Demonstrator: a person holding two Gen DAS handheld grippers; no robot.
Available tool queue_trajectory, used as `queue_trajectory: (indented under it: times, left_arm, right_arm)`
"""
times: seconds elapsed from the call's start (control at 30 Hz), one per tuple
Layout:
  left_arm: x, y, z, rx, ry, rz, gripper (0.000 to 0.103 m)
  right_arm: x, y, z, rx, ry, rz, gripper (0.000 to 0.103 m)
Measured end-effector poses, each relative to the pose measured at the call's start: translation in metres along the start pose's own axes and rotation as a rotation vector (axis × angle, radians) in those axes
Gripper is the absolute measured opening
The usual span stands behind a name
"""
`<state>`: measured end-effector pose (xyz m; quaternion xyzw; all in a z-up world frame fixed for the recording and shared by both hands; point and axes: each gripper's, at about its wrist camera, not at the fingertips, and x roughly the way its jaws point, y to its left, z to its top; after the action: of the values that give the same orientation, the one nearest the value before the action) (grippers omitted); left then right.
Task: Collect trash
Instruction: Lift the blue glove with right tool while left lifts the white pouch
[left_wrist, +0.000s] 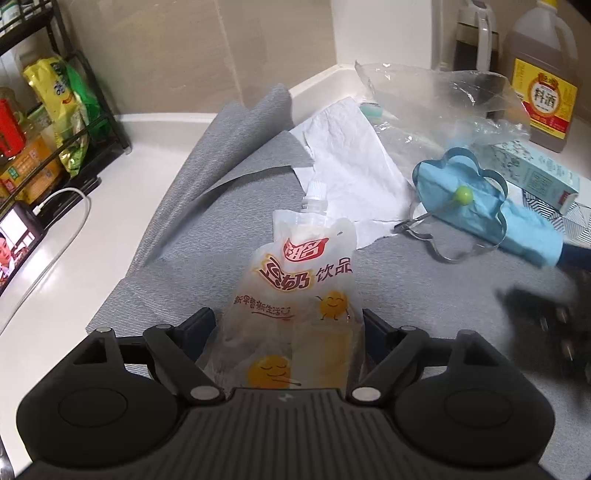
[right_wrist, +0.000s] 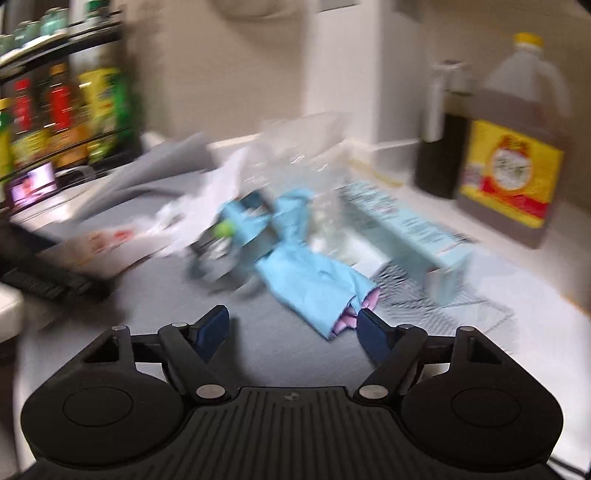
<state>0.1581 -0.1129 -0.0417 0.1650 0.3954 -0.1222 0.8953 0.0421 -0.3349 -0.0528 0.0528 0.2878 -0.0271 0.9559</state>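
Trash lies all over the gray cloth (left_wrist: 229, 236) on the counter. My left gripper (left_wrist: 288, 325) has its two fingers wide apart, one on each side of the drink pouch (left_wrist: 295, 280). I cannot tell if the fingers touch the pouch or squeeze it. The pouch has a white spout at its far end and yellow smiley faces on it. Just past the pouch is a crumpled white paper (left_wrist: 347, 158). To the right of the pouch sits a blue glove (left_wrist: 465, 195) with a metal flower ring (left_wrist: 421, 173) around part of it and a little green ball (left_wrist: 463, 192) on top. Behind the glove is a clear plastic bag (left_wrist: 436, 99).

My right gripper (right_wrist: 291, 328) is open too and holds nothing. This view is blurry. The cuff of the blue glove (right_wrist: 306, 280) lies just beside my right finger, with its pink inside showing. Right of the glove is a pale blue box (right_wrist: 417, 236), and behind that a big brown bottle (right_wrist: 517, 155).
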Motion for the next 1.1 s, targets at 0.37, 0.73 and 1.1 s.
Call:
queue_trajectory:
  times: [0.37, 0.73, 1.1]
  left_arm:
    - [0.004, 0.0, 0.0, 0.009, -0.015, 0.02, 0.09]
    - [0.004, 0.0, -0.001, 0.011, -0.016, 0.017, 0.091]
    - [0.003, -0.001, -0.003, 0.018, -0.018, 0.016, 0.091]
  right_arm:
    - [0.002, -0.009, 0.004, 0.049, -0.045, -0.069, 0.082]
    - [0.027, 0.018, 0.019, -0.023, -0.048, -0.041, 0.085]
    - [0.029, 0.035, 0.017, -0.068, -0.001, -0.006, 0.073]
